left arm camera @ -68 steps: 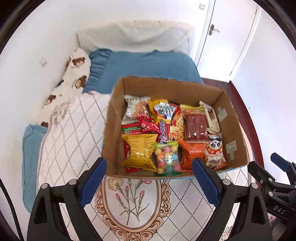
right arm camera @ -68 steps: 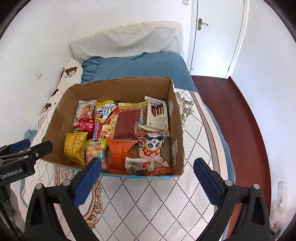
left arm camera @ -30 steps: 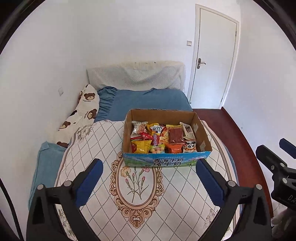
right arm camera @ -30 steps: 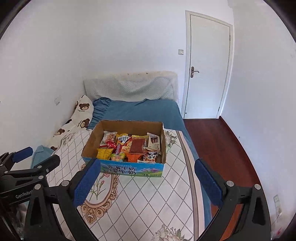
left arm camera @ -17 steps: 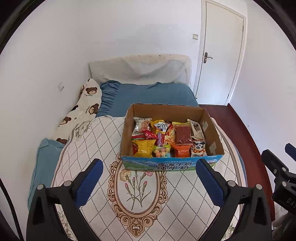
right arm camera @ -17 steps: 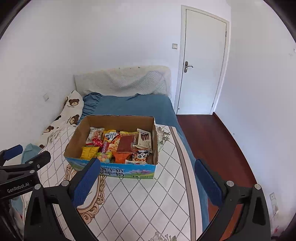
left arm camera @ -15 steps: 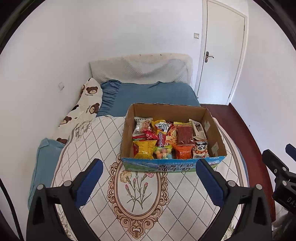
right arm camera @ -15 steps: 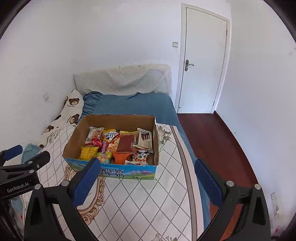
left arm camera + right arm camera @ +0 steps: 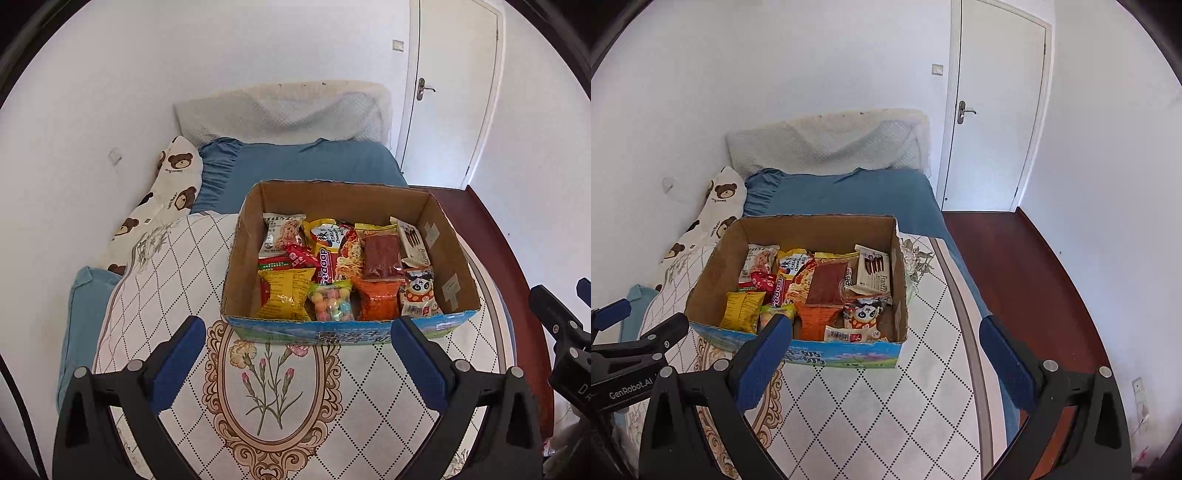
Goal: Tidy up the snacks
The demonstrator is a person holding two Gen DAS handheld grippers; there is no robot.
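An open cardboard box (image 9: 454, 266) stands on a quilted bed cover; it also shows in the right wrist view (image 9: 705, 284). It holds several snack packs: a yellow bag (image 9: 286, 293), a candy-ball bag (image 9: 331, 301), an orange bag (image 9: 376, 299), a panda pack (image 9: 417, 291), a red-brown pack (image 9: 382, 256), and a white wafer pack (image 9: 873, 275). My left gripper (image 9: 297, 363) is open and empty, just short of the box's near wall. My right gripper (image 9: 886, 363) is open and empty, in front of the box's near right corner.
The white diamond-pattern cover (image 9: 277, 398) lies over a blue bed (image 9: 306, 162). A bear-print pillow (image 9: 162, 199) lies at the left by the wall. Dark red wooden floor (image 9: 1015, 266) and a white door (image 9: 993, 110) are at the right.
Both grippers have moved forward toward the box after pulling far back from it; the box now looks larger and nearer. Both stay open and empty.
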